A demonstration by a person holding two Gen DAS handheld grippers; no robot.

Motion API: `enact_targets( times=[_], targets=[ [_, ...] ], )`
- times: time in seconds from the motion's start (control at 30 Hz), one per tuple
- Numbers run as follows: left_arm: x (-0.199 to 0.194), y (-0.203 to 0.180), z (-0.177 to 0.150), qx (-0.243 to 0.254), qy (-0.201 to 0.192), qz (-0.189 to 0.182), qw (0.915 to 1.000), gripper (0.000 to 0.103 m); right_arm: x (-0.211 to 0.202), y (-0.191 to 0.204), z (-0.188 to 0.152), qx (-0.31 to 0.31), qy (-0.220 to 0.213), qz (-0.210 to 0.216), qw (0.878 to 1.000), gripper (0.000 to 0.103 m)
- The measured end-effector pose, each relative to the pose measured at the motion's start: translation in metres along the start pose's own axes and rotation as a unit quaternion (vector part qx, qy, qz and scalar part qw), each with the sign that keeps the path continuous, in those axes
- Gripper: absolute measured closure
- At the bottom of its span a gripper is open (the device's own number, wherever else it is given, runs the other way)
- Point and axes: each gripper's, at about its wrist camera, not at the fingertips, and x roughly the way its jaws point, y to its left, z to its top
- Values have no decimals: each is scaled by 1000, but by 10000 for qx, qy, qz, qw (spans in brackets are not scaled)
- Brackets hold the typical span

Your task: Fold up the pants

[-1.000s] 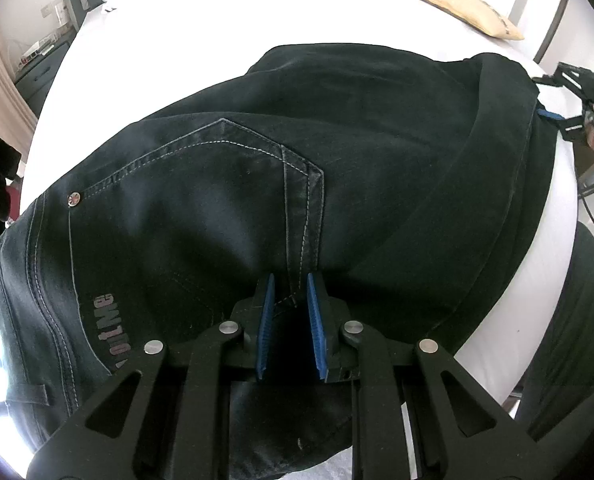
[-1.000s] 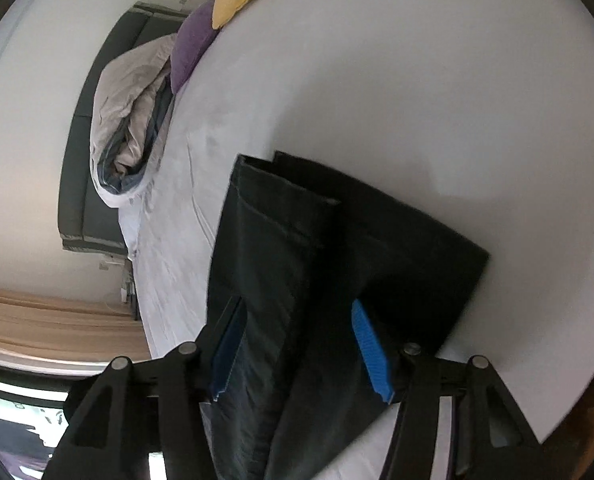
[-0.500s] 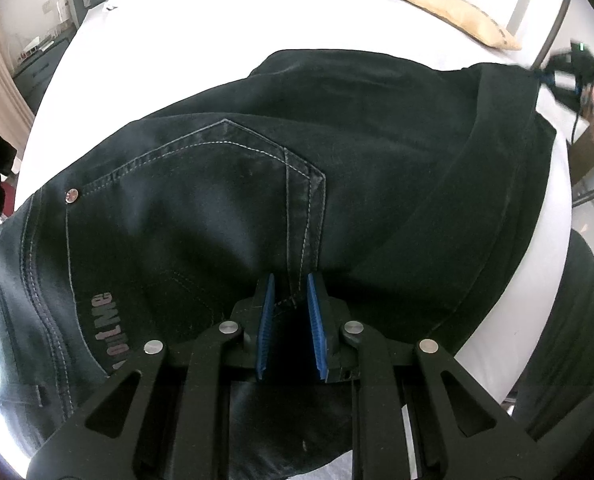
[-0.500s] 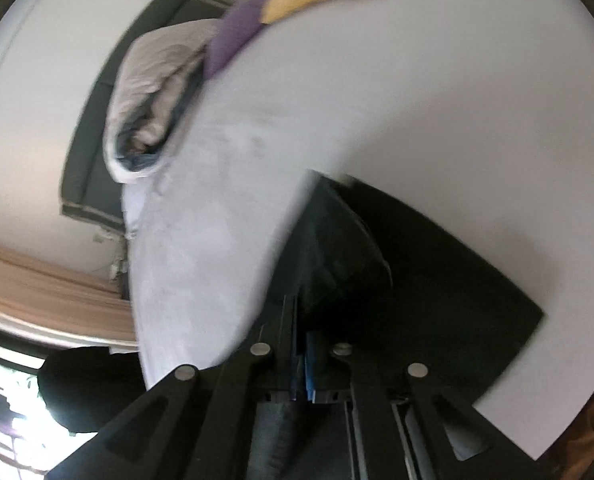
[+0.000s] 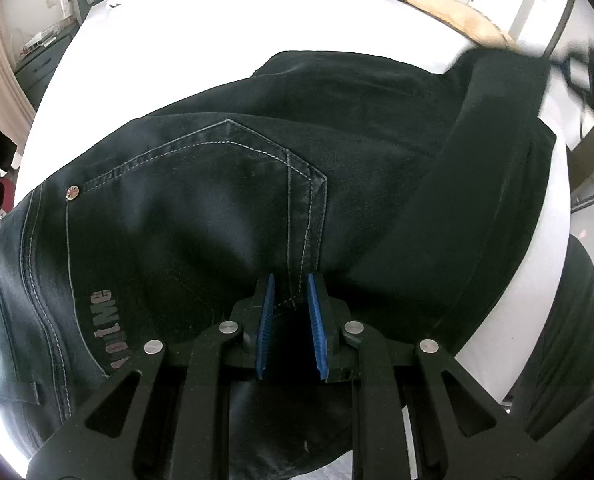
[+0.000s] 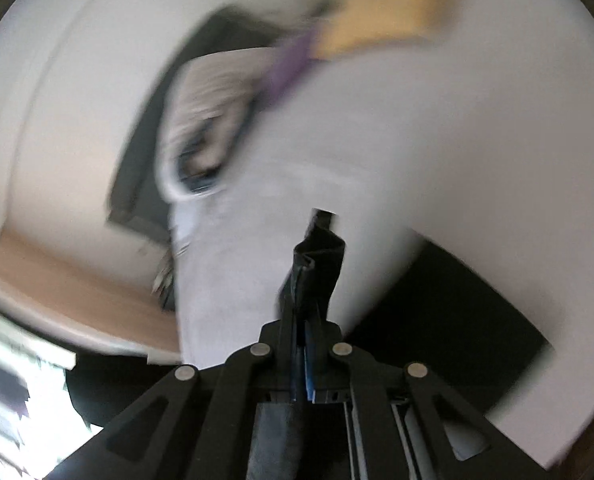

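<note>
Black denim pants [image 5: 225, 216] lie flat on the white bed [image 5: 185, 32]. Left hand-held gripper [image 5: 291, 312] pinches the seat seam, likely anchoring it; right hand-held gripper [image 6: 303, 364] is clamped tight on bunched leg hems [image 6: 317, 256], raised for folding over.

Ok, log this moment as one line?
task: fold pants | left gripper: shut on pants near pocket seam | right gripper: shut on leg hem, lifted off bed

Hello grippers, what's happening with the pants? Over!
Left gripper pinching black denim pants at seat. Right gripper shut on bunched hem. Nothing in the way.
</note>
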Motion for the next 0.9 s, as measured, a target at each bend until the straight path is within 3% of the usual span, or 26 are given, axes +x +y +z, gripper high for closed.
enact_targets(
  times=[0.07,0.17,0.53,0.77,0.9],
  targets=[
    [-1,-2,1,48,16,25,10000,86,1,-63,-16,620,10,-542,9966,99],
    [-2,-5,3,76,58,66,9999,86,5,-107,-33,1010,-32,-602,9931,100],
    [-10,-30,9,309,70,344,9989,86,10,-81,-29,631,-372,-671,9951,100],
    [-13,-32,6,233,-62,295,9993,86,8,-109,-31,807,-257,-759,9935,100],
    [-18,-29,3,263,-93,345,9990,86,-2,-97,-32,450,-392,-931,9939,100]
  ],
)
